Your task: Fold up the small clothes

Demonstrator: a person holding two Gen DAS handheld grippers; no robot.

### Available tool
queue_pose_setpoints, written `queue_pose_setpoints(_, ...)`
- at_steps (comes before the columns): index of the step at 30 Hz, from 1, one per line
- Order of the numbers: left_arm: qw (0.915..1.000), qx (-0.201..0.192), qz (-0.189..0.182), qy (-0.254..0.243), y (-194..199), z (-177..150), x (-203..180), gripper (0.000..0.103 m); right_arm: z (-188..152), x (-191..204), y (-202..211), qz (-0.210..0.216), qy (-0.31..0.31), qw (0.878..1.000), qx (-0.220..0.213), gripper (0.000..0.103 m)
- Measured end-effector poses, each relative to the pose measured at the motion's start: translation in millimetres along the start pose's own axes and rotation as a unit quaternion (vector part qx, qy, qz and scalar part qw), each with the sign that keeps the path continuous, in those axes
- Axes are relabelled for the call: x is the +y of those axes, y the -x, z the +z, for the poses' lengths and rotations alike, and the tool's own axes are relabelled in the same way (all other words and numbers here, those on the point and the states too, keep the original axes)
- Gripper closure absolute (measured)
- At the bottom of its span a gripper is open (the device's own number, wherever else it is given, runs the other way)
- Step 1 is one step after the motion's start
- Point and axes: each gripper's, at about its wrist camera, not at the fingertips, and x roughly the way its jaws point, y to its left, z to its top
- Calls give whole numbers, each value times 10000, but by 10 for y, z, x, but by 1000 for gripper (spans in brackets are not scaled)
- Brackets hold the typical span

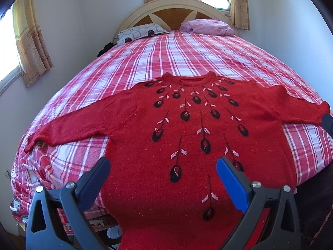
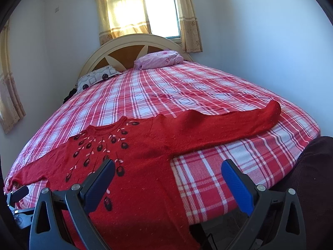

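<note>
A red knitted sweater (image 1: pixel 145 129) with black and white flower embroidery lies flat, front up, on the plaid bed, both sleeves spread out sideways. Its hem hangs over the near bed edge. My left gripper (image 1: pixel 163 164) is open and empty, held above the lower body of the sweater. My right gripper (image 2: pixel 168 167) is open and empty, above the sweater's right side and the bare sheet below its right sleeve (image 2: pixel 239 123). The left gripper's fingertip shows at the far left of the right wrist view (image 2: pixel 17 192), and the right gripper's tip shows at the right edge of the left wrist view (image 1: pixel 327 121).
The bed has a red and white plaid sheet (image 1: pixel 187 50). A patterned pillow (image 1: pixel 139 33) and a pink pillow (image 1: pixel 206 27) lie by the curved headboard (image 1: pixel 172 6). Walls and curtained windows surround the bed. A dark object (image 2: pixel 312 166) stands at the right of the bed.
</note>
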Motion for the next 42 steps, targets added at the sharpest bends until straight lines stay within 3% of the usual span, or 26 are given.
queue_pose_setpoints(6, 9996, -83, -113, -228, -200, 97, -14, 0, 60, -503, -255, 65, -614, 9980, 124, 3)
queue_pose_setpoints(10, 9989, -49, -192, -430, -320, 178, -10, 0, 199, -1062, -374, -399, -1049, 9936, -94, 7)
queue_pose_setpoints(13, 9982, 23, -162, -582, -423, 245, -34, 0, 374, -1665, -491, -978, -1624, 9816, -226, 20)
queue_pose_setpoints(18, 9977, 120, -290, -604, -553, 292, -93, 0, 575, -2652, -856, -1608, -2545, 9536, -85, 21)
queue_pose_setpoints(22, 9974, 296, -369, -539, -690, 327, -173, 0, 565, -3029, -1311, -1386, -3110, 9391, 462, 21)
queue_pose_setpoints(27, 9967, 360, -356, -640, -749, 337, -249, 0, 659, -3062, -1711, -1679, -2803, 9426, 690, 26)
queue_pose_setpoints(29, 9967, 360, -346, -647, -743, 331, -229, 0, 713, -3029, -1771, -1757, -2395, 9525, 665, 46)
queue_pose_setpoints(30, 9969, 342, -320, -638, -748, 332, -208, 0, 733, -3000, -1807, -1712, -2199, 9577, 713, 73)
queue_pose_setpoints(33, 9978, 336, -270, -513, -776, 335, -127, 0, 755, -2942, -1847, -1628, -1928, 9651, 706, 90)
queue_pose_setpoints(37, 9985, 296, -253, -375, -764, 328, -3, 0, 832, -2842, -1665, -1567, -1833, 9693, 480, 95)
queue_pose_setpoints(42, 9995, 87, -207, -213, -695, 348, 220, 0, 1265, -2134, -1153, -1118, -863, 9897, -221, 96)
